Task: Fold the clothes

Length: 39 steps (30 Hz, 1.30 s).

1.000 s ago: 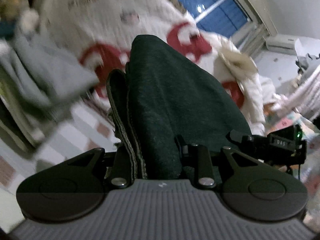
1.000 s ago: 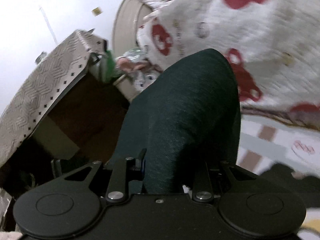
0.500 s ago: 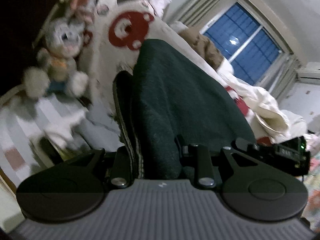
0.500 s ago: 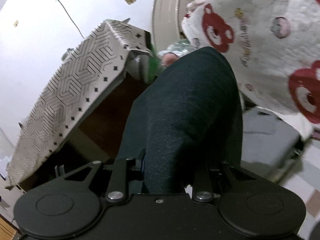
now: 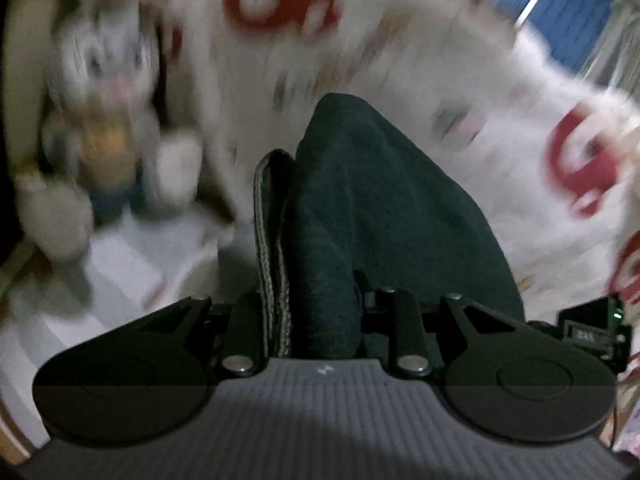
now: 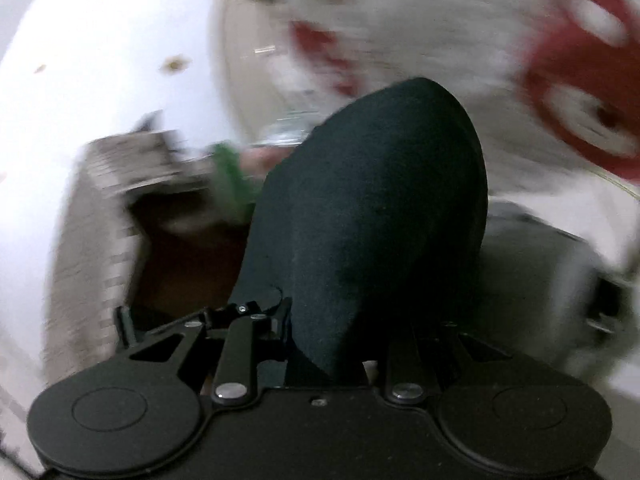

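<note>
Closest to the lens in both wrist views is the same dark green garment [image 5: 380,216], a thick, fuzzy knit that looks like a sweater or sweatpants, hard to say which. The left gripper [image 5: 316,320] is clamped on a bunched handful of it, right next to a ribbed band [image 5: 270,248] that looks like a hem or waistband, and the cloth drapes up and over the fingers so you can't see the tips at all. The right gripper [image 6: 340,344] is pinched on another part of the garment [image 6: 376,208], which billows out in front of it like a hood. So the garment is up off the bed, hanging between the two grippers. My guess on handling: soft, floppy, medium weight, not slippery and nothing fragile about it, but thick enough that a bunched grab holds several layers and the fold would come out lumpy. I'd hold it at the ribbed band or at a corner or seam, since that edge is firmer and keeps the panel flat when it's laid down. Past the cloth everything is heavily blurred: on the left side a plush toy [image 5: 108,128] sits on a striped sheet [image 5: 132,268], then a white blanket with red prints [image 5: 360,40], and a blue window [image 5: 560,20] far back. On the right there's a patterned box [image 6: 104,208] and a pale wall [image 6: 80,60].
</note>
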Motion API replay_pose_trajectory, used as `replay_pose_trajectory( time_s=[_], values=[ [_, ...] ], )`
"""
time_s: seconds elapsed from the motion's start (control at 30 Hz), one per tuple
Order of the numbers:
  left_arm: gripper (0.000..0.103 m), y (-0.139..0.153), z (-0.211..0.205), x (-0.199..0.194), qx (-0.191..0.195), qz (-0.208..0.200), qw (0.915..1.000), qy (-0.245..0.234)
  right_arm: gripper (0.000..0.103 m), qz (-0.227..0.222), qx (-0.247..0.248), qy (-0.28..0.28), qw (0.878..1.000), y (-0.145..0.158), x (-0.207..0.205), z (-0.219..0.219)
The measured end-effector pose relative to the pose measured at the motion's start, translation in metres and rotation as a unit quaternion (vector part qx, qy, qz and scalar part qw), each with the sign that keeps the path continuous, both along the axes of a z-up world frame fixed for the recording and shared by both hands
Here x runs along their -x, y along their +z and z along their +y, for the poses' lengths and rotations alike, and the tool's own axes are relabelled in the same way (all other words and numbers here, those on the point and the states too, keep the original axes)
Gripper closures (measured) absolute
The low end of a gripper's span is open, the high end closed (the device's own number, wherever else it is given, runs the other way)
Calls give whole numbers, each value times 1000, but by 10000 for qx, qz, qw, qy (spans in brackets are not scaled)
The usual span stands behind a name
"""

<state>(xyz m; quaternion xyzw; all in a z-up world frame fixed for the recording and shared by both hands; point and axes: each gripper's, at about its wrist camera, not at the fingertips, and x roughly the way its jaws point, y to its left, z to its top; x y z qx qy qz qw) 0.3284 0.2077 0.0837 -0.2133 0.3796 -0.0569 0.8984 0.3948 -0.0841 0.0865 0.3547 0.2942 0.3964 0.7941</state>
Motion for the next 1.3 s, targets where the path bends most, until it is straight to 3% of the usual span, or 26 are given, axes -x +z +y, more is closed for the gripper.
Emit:
replay_pose_trajectory(
  time_s=[0.03, 0.1, 0.2, 0.3, 0.43, 0.5, 0.67, 0.77, 0.9, 1.03, 1.17, 1.23, 1.27, 1.3],
  values=[
    [78, -25, -10, -16, -169, 275, 9995, -4, 69, 48, 11, -49, 10000, -12, -3, -3],
    [77, -45, -23, -29, -480, 244, 9985, -111, 69, 145, 34, -146, 9998, -37, -9, -10],
    [78, -38, -21, -33, -444, 77, 9987, -224, 68, 290, 68, -292, 9991, -73, -19, -20],
    [81, -21, -21, -34, -742, 114, 9967, -294, 67, 428, 86, -424, 9981, -106, -26, -28],
    [81, 11, -9, -25, -823, -161, 9964, -152, 65, 550, -34, -473, 9974, -111, -16, -22],
    [80, 7, -4, -26, -741, -81, 9971, -162, 65, 610, -94, -498, 9969, -113, -11, -19],
    [79, -40, -13, -31, -966, 363, 9947, 26, 59, 761, -245, -560, 9952, -120, 2, -12],
    [78, -35, -13, -31, -1001, 298, 9945, 73, 53, 851, -336, -597, 9940, -123, 10, -8],
    [79, -30, -10, -33, -934, 308, 9951, 129, 52, 972, -456, -646, 9921, -128, 21, -2],
    [79, -25, -6, -40, -798, 267, 9962, 228, 47, 1363, -664, -311, 9880, -138, 21, -3],
    [79, -27, -7, -52, -933, 365, 9946, 283, 45, 1545, -902, -63, 9838, -136, 28, 4],
    [79, -29, -8, -58, -956, 526, 9937, 274, 51, 1662, -998, 46, 9810, -132, 30, 9],
    [79, -29, -7, -61, -1012, 627, 9926, 223, 59, 1802, -1307, 110, 9748, -133, 29, 8],
    [80, -29, -7, -63, -1084, 732, 9913, 158, 60, 1969, -1866, 164, 9624, -137, 25, 7]
  ],
)
